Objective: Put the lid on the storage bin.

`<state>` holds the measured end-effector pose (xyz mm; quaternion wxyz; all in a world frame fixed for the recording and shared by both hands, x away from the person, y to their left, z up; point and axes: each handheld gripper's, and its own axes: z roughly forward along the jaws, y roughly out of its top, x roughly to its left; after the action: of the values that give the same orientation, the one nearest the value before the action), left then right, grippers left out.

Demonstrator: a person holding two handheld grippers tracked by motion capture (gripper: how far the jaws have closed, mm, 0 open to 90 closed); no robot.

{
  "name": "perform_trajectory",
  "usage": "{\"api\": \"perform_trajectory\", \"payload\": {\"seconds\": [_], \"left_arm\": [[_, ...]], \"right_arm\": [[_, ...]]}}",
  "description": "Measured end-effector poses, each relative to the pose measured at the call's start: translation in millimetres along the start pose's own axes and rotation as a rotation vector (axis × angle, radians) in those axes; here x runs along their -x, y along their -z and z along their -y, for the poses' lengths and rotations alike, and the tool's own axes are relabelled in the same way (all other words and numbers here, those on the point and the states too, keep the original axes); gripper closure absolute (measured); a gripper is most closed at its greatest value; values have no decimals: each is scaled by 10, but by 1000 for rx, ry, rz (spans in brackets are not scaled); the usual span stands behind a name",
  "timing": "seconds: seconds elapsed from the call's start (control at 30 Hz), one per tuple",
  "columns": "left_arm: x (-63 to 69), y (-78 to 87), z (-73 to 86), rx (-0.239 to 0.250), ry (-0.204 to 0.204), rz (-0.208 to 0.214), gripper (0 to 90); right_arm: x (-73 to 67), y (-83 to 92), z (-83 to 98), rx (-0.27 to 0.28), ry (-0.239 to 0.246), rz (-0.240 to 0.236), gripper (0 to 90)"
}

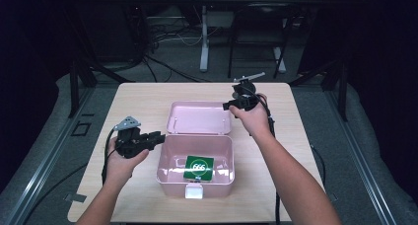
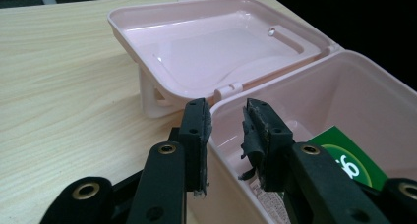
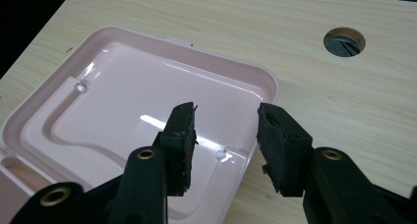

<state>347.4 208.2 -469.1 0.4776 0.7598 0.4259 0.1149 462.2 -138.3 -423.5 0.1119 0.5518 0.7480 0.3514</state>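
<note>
A lab or test room: a pale wooden table (image 1: 148, 99) stands in a dark space hung with black curtains (image 1: 374, 47), with metal frame rails (image 1: 59, 146), loose cables (image 1: 162, 35) on the grey floor (image 1: 123, 74), and another desk's leg (image 1: 204, 37) behind

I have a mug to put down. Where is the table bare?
Bare wood lies left of the pink box behind the left tool, and along the table's far edge beyond the open lid. The right side is free too, under the forearm. The centre is crowded.
</note>
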Motion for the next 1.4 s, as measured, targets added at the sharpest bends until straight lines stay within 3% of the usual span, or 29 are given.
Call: {"api": "perform_trajectory", "payload": {"seconds": [0.17, 0.3, 0.43, 0.63, 0.67, 0.8, 1.07, 1.4], "left_arm": [[17, -54, 42, -24, -8, 8, 706], [29, -80, 64, -33, -10, -17, 732], [1, -96, 89, -38, -6, -11, 768], [12, -93, 97, -31, -8, -21, 773], [24, -95, 100, -27, -12, -30, 774], [27, -94, 105, -24, -13, -30, 774], [18, -93, 107, -24, -13, -26, 774], [17, -93, 109, -22, -4, -24, 775]], "right_arm": [[-10, -57, -52, -6, -15, 7, 599], [20, -121, -111, -25, -16, 41, 586], [60, -201, -145, -74, -35, 69, 567], [106, -312, -167, -101, -115, 61, 638], [132, -373, -166, -118, -121, 92, 661], [172, -453, -172, -134, -150, 106, 695], [221, -565, -161, -173, -183, 133, 753], [223, -646, -147, -221, -194, 124, 797]]}}
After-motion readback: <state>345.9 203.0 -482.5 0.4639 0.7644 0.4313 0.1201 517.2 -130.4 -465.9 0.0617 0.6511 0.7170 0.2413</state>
